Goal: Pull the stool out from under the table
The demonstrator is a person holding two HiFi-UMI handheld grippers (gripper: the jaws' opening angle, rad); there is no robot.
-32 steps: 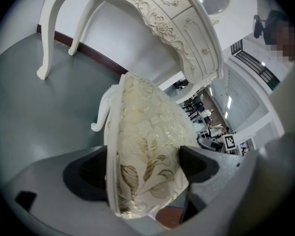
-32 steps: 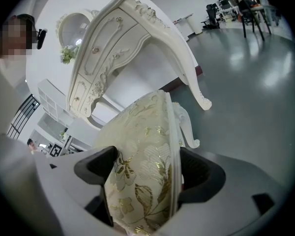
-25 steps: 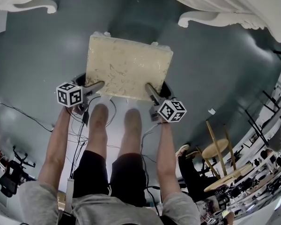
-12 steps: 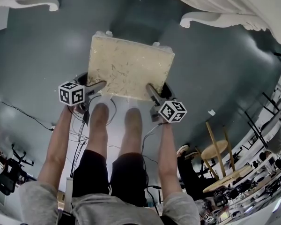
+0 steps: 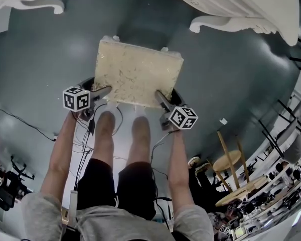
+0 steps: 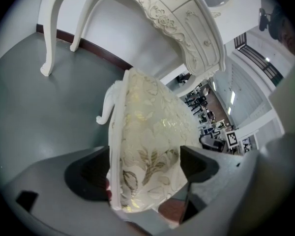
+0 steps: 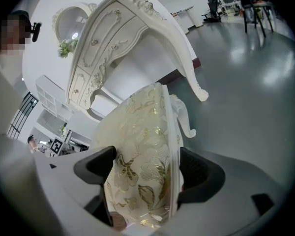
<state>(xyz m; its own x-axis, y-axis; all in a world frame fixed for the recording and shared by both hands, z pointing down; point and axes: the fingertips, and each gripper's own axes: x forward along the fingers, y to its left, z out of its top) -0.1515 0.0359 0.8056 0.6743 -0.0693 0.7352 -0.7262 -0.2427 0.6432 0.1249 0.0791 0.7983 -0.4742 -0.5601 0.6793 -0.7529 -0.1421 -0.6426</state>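
Observation:
The stool [image 5: 138, 74] has a cream floral cushion and a white frame with curled legs. It stands on the grey floor just in front of the white ornate table [image 5: 241, 4]. My left gripper [image 5: 104, 91] is shut on the seat's near left corner. My right gripper [image 5: 160, 97] is shut on the near right corner. In the left gripper view the cushion [image 6: 147, 146] fills the gap of the left gripper [image 6: 145, 168]. The right gripper view shows the seat edge [image 7: 142, 151] clamped in the right gripper [image 7: 147, 173], with the table [image 7: 128, 28] behind.
The person's bare legs [image 5: 120, 134] stand right behind the stool. Cables [image 5: 85, 134] trail on the floor by the left foot. Round wooden stools [image 5: 228, 159] stand at the lower right, and a black office chair [image 5: 7, 190] at the lower left. A table leg [image 5: 40, 4] curls down at the upper left.
Hardly anything: both grippers keep their hold on the stool's near corners, and the whole view has shifted only slightly.

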